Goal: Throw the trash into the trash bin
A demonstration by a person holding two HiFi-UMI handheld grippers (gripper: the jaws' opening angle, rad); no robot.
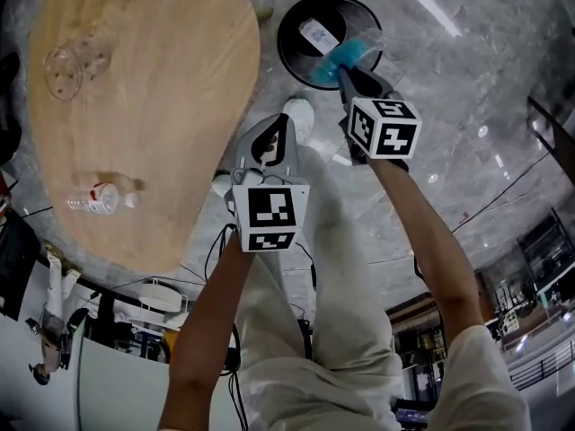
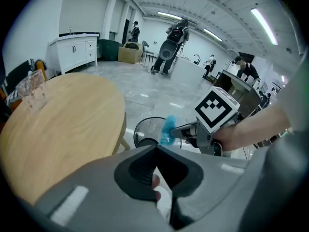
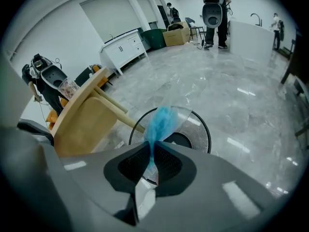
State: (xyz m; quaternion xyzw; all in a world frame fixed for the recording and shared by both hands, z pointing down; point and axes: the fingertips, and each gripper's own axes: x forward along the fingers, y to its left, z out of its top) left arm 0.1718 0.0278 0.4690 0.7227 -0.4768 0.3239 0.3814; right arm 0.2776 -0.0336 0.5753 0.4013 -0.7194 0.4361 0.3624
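A black mesh trash bin (image 1: 286, 48) stands on the grey floor beyond the table. My right gripper (image 1: 343, 74) is shut on a crumpled blue and clear plastic bag (image 1: 349, 57), which hangs over the bin's near rim. In the right gripper view the bag (image 3: 161, 120) sticks out from the closed jaws (image 3: 151, 146) above the bin (image 3: 205, 129). My left gripper (image 1: 280, 126) hangs lower and nearer to me, shut with nothing in it. From the left gripper view the bag (image 2: 169, 129) and the bin (image 2: 140, 127) lie ahead.
A round wooden table (image 1: 162, 106) fills the left, carrying a plastic bottle (image 1: 101, 198) and a clear cup (image 1: 65, 72). A white item (image 1: 319, 36) lies inside the bin. My white shoe (image 1: 299, 115) is beside the bin. People and counters stand far off.
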